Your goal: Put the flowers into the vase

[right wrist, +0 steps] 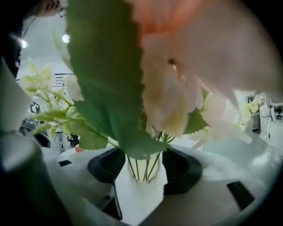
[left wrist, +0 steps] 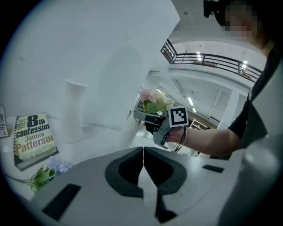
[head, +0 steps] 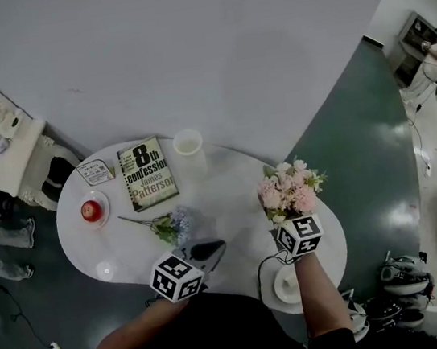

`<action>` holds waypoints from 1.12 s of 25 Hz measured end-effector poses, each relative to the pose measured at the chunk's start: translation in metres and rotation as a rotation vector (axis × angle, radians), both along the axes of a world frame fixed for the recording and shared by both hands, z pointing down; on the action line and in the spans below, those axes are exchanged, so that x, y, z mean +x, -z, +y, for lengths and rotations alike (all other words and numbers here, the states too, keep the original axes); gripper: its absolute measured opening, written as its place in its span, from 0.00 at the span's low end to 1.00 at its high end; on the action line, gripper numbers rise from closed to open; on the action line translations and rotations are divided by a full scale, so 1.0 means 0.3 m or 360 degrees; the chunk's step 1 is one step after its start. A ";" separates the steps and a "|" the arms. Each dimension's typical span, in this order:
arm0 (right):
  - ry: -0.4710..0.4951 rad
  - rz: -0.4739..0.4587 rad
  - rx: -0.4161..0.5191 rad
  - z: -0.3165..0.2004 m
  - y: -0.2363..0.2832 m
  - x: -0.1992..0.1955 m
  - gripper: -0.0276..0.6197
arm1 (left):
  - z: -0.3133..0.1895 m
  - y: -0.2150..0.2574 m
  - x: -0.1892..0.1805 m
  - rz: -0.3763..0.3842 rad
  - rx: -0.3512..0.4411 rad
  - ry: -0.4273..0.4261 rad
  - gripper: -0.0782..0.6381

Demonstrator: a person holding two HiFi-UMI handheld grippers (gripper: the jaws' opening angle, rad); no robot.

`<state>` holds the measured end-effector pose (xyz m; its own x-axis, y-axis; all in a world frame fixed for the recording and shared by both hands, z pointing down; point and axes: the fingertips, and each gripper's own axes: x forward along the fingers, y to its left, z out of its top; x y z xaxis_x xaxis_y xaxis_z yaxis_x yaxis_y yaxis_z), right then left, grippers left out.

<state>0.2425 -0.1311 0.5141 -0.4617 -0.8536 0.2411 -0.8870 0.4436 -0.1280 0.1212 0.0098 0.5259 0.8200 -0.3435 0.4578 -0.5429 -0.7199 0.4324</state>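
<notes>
A tall white vase [head: 188, 143] [left wrist: 74, 110] stands upright at the far side of the round white table [head: 228, 184]. A blue flower sprig [head: 173, 225] [left wrist: 48, 170] lies flat on the table, just ahead of my left gripper [head: 216, 248] [left wrist: 143, 152], which is shut and empty. My right gripper [head: 288, 216] [right wrist: 141, 172] [left wrist: 138, 115] grips the white-wrapped stems of a pink bouquet [head: 289, 187] [right wrist: 177, 88] [left wrist: 152, 100], held upright at the table's right, well apart from the vase. Its blooms and leaves fill the right gripper view.
A paperback book [head: 147, 174] [left wrist: 33, 139] lies left of the vase, beside a small card [head: 94, 172]. A red apple [head: 91, 210] sits on a saucer at the left edge. A white cup on a saucer [head: 286, 285] stands near my right forearm.
</notes>
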 end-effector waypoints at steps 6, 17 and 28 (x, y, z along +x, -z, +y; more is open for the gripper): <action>-0.0004 -0.0001 -0.0019 0.003 -0.019 0.003 0.44 | 0.001 -0.005 -0.001 -0.0001 -0.0004 -0.0002 0.13; -0.0001 -0.0022 -0.0070 0.006 -0.053 0.006 0.50 | 0.000 -0.003 0.000 -0.0001 -0.0009 -0.0002 0.13; 0.0014 -0.0018 -0.0108 0.018 -0.088 -0.001 0.52 | 0.008 -0.009 -0.002 0.0000 -0.0015 0.0000 0.13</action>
<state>0.2423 -0.1258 0.5405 -0.4720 -0.8315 0.2930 -0.8815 0.4413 -0.1677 0.1205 0.0121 0.5286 0.8200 -0.3393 0.4609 -0.5429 -0.7160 0.4389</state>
